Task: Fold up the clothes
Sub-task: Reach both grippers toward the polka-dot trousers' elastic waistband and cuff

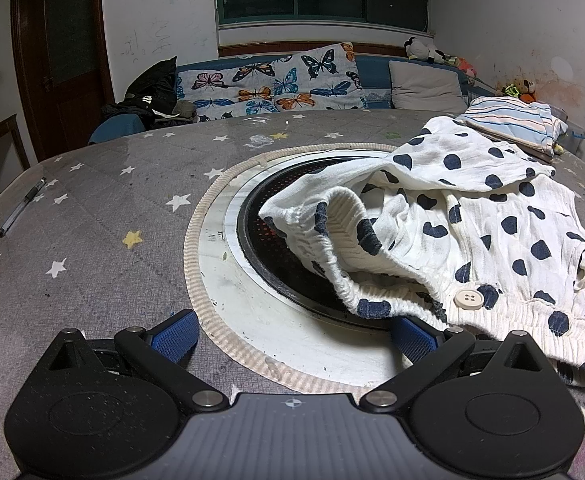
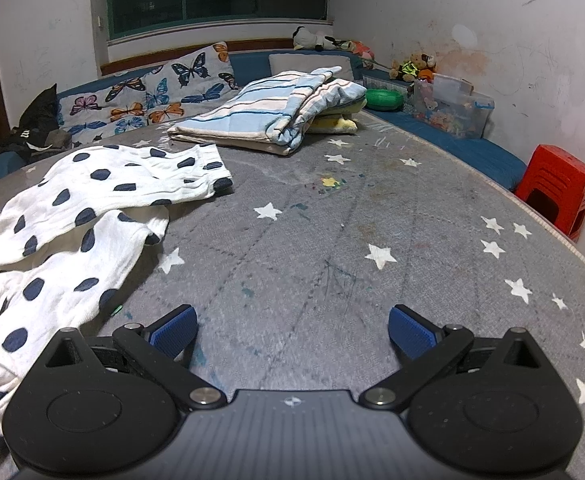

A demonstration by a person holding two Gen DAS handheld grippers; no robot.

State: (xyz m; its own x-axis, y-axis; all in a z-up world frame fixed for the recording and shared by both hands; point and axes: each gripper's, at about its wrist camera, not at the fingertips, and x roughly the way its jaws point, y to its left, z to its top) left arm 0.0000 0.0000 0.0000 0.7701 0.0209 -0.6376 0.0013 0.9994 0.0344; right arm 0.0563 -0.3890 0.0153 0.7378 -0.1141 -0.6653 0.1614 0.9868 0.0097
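A white spotted cardigan (image 1: 472, 232) lies crumpled on the grey star-patterned bench (image 1: 104, 216), partly over the round black burner (image 1: 268, 248) set in its middle. The left gripper (image 1: 292, 336) hovers low with its blue pads spread wide, the right-hand pad just beside the cardigan's ribbed hem. The right gripper (image 2: 292, 330) is likewise spread apart over bare cloth, the cardigan to its left. Folded striped clothes (image 2: 268, 120) sit farther back.

A crumpled white jacket (image 1: 472, 236) with navy dots lies ahead-right of the left claw (image 1: 292, 336), touching its right finger.
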